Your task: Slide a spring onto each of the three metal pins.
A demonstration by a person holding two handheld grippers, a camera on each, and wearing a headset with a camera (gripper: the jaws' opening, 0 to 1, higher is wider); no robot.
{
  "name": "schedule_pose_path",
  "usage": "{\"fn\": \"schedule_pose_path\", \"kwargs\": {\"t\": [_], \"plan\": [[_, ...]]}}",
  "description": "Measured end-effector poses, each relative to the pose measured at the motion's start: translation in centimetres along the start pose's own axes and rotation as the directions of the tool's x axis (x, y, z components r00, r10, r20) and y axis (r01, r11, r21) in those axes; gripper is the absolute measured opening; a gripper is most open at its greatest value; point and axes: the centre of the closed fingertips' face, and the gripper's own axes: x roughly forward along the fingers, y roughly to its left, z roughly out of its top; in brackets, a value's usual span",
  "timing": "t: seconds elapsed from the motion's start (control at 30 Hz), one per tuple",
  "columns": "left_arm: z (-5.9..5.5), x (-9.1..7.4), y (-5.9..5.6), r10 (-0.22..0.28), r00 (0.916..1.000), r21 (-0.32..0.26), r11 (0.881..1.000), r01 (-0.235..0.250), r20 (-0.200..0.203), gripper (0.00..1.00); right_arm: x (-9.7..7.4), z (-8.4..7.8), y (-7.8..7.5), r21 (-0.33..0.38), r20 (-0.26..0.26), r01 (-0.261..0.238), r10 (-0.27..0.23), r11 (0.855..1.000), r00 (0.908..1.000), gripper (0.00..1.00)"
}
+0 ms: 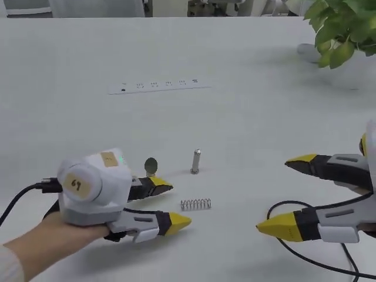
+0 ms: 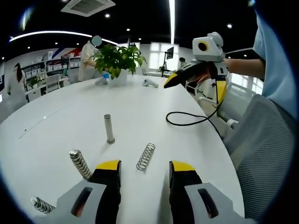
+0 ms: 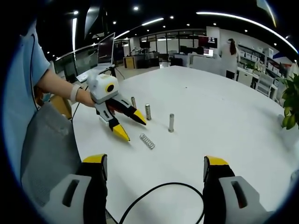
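Observation:
A loose spring (image 1: 195, 204) lies flat on the white table, just right of my left gripper (image 1: 170, 204), which is open with nothing between its jaws. In the left gripper view the spring (image 2: 145, 156) lies just ahead of the gap between the jaws. A bare metal pin (image 1: 195, 161) stands upright behind it. Left of that, a pin wearing a spring (image 1: 151, 166) is partly hidden by the gripper. Two spring-covered pins (image 3: 148, 111) (image 3: 133, 101) stand near the bare pin (image 3: 171, 122). My right gripper (image 1: 282, 194) hovers open and empty at the right.
A white power strip (image 1: 158, 86) lies flat in the table farther back. A potted plant (image 1: 343, 29) stands at the far right corner. A black cable (image 1: 305, 247) loops on the table under the right gripper.

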Motion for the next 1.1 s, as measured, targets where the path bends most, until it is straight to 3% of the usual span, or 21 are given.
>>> {"fn": "schedule_pose_path", "kwargs": {"t": [0.27, 0.6, 1.1], "plan": [[-0.8, 0.8, 0.2, -0.001, 0.9996, 0.011, 1.000, 0.001, -0.028, 0.19, 0.0, -0.3, 0.2, 0.006, -0.003, -0.001, 0.001, 1.000, 1.0000, 0.83], [-1.2, 1.4, 0.6, -0.005, 0.9987, 0.019, 1.000, 0.006, -0.051, 0.09, 0.1, -0.5, 0.2, 0.021, 0.002, -0.002, 0.002, 1.000, 1.0000, 0.82], [-1.3, 1.9, 0.6, -0.006, 0.9980, 0.027, 1.000, 0.008, -0.063, 0.03, 0.3, -0.5, -0.1, 0.028, 0.007, -0.004, 0.004, 1.000, 1.0000, 0.81]]}}
